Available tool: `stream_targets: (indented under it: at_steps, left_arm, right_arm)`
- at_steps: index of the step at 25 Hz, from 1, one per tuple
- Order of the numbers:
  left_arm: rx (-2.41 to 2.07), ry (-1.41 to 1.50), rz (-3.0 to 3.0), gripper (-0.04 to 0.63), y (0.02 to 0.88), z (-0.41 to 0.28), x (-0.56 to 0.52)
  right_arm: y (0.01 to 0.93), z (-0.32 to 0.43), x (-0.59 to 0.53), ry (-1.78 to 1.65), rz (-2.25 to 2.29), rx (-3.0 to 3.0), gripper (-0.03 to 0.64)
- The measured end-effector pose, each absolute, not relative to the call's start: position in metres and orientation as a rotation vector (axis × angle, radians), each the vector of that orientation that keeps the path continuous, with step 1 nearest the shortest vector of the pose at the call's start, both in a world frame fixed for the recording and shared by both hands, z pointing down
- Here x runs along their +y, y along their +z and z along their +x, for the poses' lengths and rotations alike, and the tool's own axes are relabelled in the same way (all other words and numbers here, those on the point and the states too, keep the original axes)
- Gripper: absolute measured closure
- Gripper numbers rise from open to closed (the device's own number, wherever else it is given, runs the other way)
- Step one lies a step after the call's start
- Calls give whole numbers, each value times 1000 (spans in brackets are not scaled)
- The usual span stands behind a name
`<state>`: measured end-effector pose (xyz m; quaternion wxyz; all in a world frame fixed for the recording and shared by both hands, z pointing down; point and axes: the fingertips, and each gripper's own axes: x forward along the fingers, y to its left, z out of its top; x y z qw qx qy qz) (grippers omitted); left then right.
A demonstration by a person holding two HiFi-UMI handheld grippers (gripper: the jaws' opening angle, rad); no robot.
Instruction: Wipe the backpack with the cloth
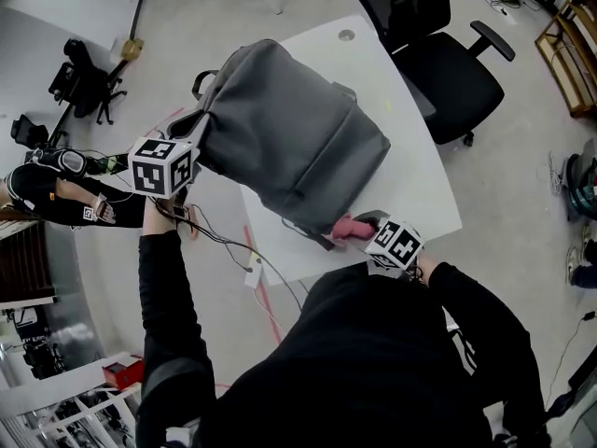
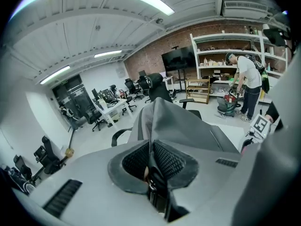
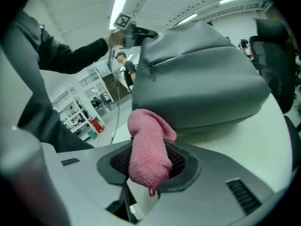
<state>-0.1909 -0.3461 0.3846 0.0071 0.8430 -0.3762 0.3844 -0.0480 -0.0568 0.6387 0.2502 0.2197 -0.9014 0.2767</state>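
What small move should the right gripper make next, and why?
Probably ease the right gripper forward until the pink cloth presses on the grey side of the backpack, then start a stroke. The cloth is clamped in its jaws and looks just short of the fabric, while the left gripper, shut on the backpack, holds it up on the table.

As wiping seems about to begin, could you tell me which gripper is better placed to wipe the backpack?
Right. The right gripper's jaws clamp the pink cloth beside the backpack's lower edge; the left gripper is shut on the backpack's handle end, steadying it.
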Motion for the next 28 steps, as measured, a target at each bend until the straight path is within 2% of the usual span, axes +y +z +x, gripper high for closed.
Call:
stream_targets:
  at_steps: [8, 11, 14, 20, 24, 28]
  left_arm:
    - [-1148, 1236, 2766, 546, 347, -140, -280]
    - [-1135, 1290, 2834, 546, 334, -108, -244]
    - [-1089, 1296, 2890, 545, 326, -72, -202]
    - [-1014, 1192, 2948, 540, 325, -11, -131]
    - [-1184, 1272, 2926, 534, 328, -2, -114]
    - [-1408, 1388, 2877, 512, 330, 0, -108]
  right_arm:
    - [646, 111, -152, 839, 1198, -2173, 486]
    - [627, 141, -164, 861, 1319, -2129, 486]
    - [620, 125, -148, 882, 1270, -2178, 486]
    - [607, 31, -71, 892, 854, -2360, 486]
    - [598, -13, -7, 789, 489, -2460, 486]
    - [600, -7, 8, 563, 358, -2478, 486]
